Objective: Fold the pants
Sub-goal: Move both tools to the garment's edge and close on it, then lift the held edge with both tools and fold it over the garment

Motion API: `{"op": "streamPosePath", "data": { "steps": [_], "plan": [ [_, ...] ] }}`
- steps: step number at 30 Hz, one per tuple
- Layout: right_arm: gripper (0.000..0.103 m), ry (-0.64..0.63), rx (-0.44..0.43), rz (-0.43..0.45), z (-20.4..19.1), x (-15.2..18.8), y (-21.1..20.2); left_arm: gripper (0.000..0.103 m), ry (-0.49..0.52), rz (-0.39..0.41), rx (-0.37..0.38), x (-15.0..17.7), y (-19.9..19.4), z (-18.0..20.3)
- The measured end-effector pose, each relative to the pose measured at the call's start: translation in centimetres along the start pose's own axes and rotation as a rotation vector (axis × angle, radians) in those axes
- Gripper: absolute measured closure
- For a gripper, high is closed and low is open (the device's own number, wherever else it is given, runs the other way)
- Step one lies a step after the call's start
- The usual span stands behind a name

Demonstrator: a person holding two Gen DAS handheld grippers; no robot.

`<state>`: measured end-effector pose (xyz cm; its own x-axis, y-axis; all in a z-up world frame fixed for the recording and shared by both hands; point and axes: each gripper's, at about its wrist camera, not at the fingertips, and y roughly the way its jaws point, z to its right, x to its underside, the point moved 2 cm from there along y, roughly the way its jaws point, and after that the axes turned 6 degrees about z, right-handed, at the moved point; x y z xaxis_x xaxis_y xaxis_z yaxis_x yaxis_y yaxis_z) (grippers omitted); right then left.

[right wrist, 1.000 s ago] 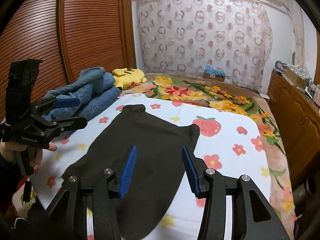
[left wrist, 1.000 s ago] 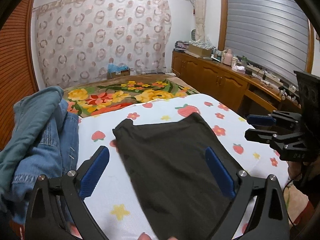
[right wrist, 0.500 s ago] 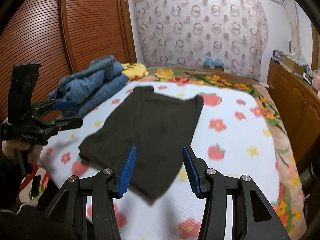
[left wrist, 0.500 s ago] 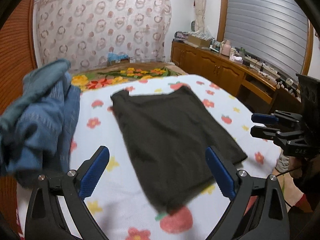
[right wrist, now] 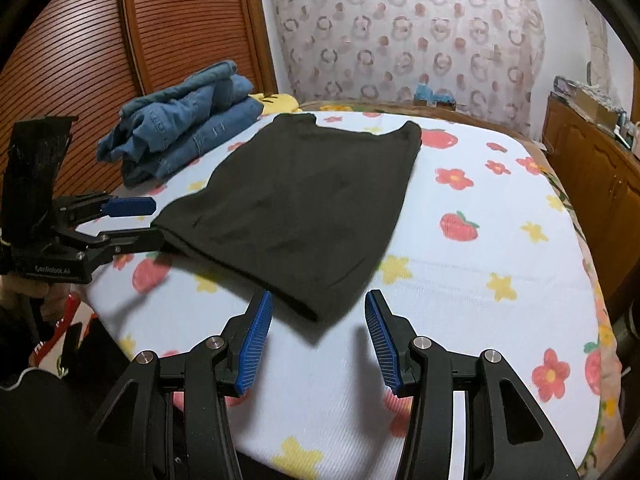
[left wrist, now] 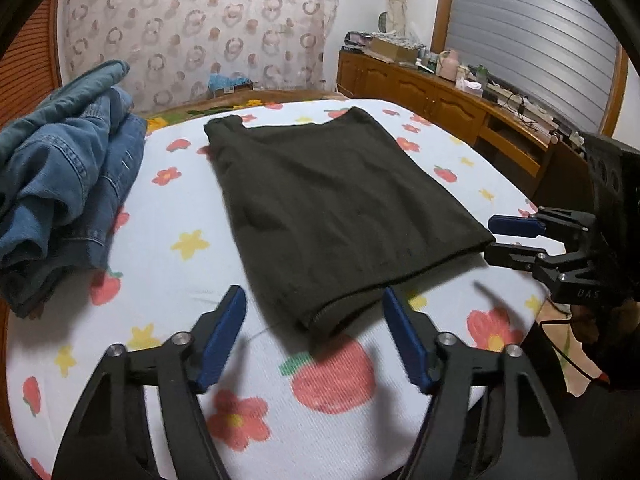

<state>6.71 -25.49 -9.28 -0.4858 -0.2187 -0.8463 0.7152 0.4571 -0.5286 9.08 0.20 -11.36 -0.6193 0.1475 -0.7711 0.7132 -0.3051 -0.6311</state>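
Dark folded pants (left wrist: 340,208), lying flat on a white sheet (left wrist: 168,216) printed with strawberries and flowers, spread over a bed. Near edge of the pants a thick rounded fold, with one near corner toward each gripper. Far edge notched, with two short points toward the far end of the sheet.

Left gripper (left wrist: 314,322), blue-padded, held low over the sheet just short of the left near corner of the pants; jaws apart, having just been narrowing, with the fold corner lying ahead between the tips and no pad pressing on cloth. In the right wrist view, the same gripper (right wrist: 154,222) seen from the side at the left edge of the pants, upper and lower fingers parted, lower tip right at the cloth edge; contact not discernible.

Right gripper (right wrist: 318,312), jaws parted to a moderate gap, poised just short of the right near corner of the pants, nothing clamped. In the left wrist view, the same gripper (left wrist: 490,240) at the right corner of the pants, fingers parted, tips close to the cloth.

Heap of blue jeans (left wrist: 64,184) on the left side of the sheet, apart from the pants. Yellow plush toy (right wrist: 276,101) just behind the jeans. Ring-patterned curtain (right wrist: 400,28) at the far wall; wooden cabinet (left wrist: 432,100) along the right side; slatted wooden doors (right wrist: 80,48) on the left.
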Motion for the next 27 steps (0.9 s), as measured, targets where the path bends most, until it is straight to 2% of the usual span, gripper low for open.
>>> {"op": "streamPosePath", "data": {
  "steps": [2, 5, 13, 16, 20, 27],
  "plan": [
    [0.053, -0.003, 0.005, -0.008, 0.1, 0.3, 0.1, 0.045, 0.004, -0.01, -0.004, 0.2, 0.2, 0.0],
    [0.053, 0.004, 0.007, -0.016, 0.4, 0.4, 0.6, 0.052, 0.012, -0.024, -0.001, 0.6, 0.6, 0.0],
    [0.053, -0.003, 0.017, -0.007, 0.0, 0.3, 1.5, 0.058, 0.027, -0.045, -0.009, 0.9, 1.3, -0.1],
    [0.053, -0.001, 0.019, -0.003, 0.0, 0.3, 1.7, 0.063, 0.019, -0.042, -0.005, 1.0, 1.4, -0.1],
    [0.068, -0.001, 0.007, 0.008, -0.4, 0.5, 1.9, 0.077, 0.017, -0.026, -0.006, 0.9, 1.1, -0.1],
    [0.089, 0.043, -0.04, 0.027, -0.2, 0.6, 1.9, 0.086, 0.014, -0.011, -0.006, 0.8, 0.6, -0.1]
  ]
}}
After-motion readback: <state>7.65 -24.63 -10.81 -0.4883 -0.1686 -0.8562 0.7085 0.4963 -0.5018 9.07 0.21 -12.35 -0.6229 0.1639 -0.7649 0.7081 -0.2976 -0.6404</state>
